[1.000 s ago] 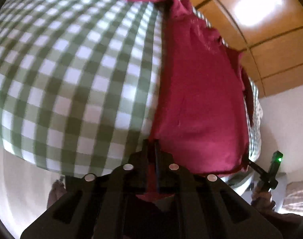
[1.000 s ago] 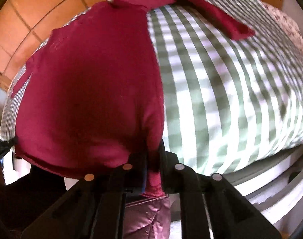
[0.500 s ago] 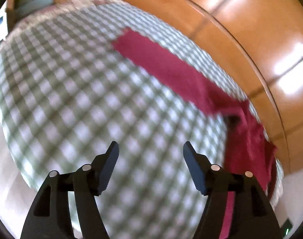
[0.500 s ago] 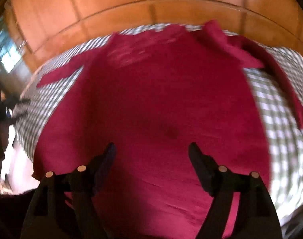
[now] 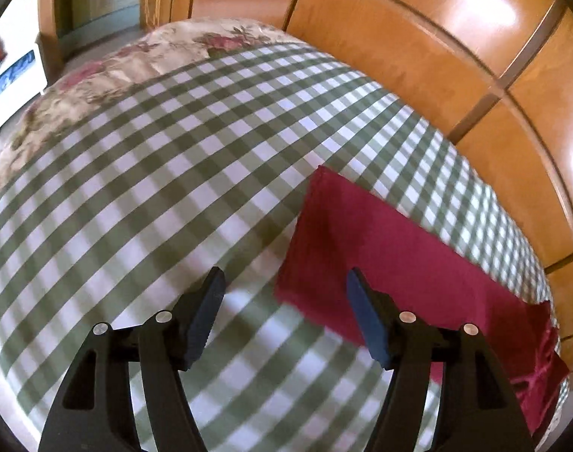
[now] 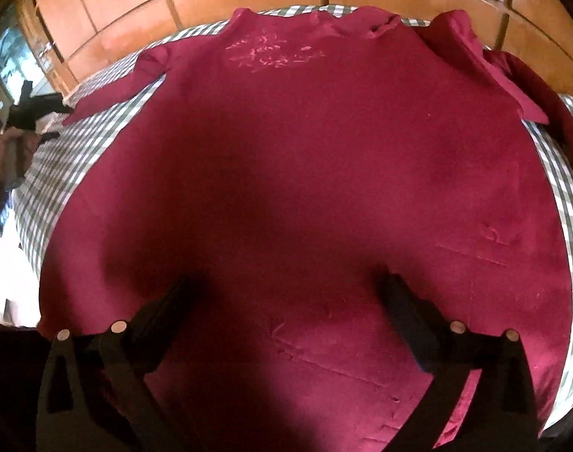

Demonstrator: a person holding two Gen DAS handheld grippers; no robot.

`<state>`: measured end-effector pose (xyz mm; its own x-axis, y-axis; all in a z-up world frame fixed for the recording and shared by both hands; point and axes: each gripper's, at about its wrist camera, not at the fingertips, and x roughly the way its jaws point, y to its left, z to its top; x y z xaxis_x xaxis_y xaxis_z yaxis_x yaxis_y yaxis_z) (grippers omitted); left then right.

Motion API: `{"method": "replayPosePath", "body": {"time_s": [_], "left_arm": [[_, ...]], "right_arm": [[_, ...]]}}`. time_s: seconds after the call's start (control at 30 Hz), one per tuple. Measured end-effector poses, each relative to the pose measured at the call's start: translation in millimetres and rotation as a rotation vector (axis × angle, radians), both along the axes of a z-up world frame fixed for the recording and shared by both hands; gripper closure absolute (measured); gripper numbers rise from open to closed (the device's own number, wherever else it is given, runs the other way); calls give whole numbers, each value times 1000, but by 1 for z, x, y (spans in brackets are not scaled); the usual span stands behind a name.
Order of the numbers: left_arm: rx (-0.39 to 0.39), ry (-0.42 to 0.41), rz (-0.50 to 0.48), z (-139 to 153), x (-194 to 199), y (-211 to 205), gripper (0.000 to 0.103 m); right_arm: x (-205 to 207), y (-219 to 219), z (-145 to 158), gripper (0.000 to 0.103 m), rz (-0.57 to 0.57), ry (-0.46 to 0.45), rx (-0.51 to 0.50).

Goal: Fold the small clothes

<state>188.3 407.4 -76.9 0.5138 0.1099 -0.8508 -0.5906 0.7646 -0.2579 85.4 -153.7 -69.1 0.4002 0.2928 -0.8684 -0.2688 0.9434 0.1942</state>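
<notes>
Release has just happened: both hand-held grippers, clamped on the maroon shirt (image 6: 324,173) a second ago, now gape wide and empty. It lies flat on the checked bed (image 5: 143,173), left hand-held gripper (image 5: 284,305) at its sleeve (image 5: 384,248), ready for folding.

A: Dark red long-sleeved cloth top (image 6: 324,173): matt knit, soft, lightly creased, pale pink print near the collar. Its sleeve (image 5: 391,260) has the same matt finish.

B: Green-and-white checked cotton sheet (image 5: 143,188): matt woven, smooth. Orange-brown wooden panel wall (image 5: 418,37): varnished, glossy, glare spots.

A: Black plastic left gripper (image 5: 284,301): matt, ribbed pads, shiny metal pins. Black plastic right gripper (image 6: 286,297): same.
</notes>
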Motion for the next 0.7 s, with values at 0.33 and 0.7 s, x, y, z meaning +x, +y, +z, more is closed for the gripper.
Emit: {"method": "replayPosePath", "body": {"time_s": [0.33,0.7], "left_arm": [[191,-70,108,34,-9,31,98],[76,-52,87,25,-43,2,47]], "right_arm": [[3,3,0,2,-29,-6,-25],[1,-1,1,2,-46,-24,-32]]}}
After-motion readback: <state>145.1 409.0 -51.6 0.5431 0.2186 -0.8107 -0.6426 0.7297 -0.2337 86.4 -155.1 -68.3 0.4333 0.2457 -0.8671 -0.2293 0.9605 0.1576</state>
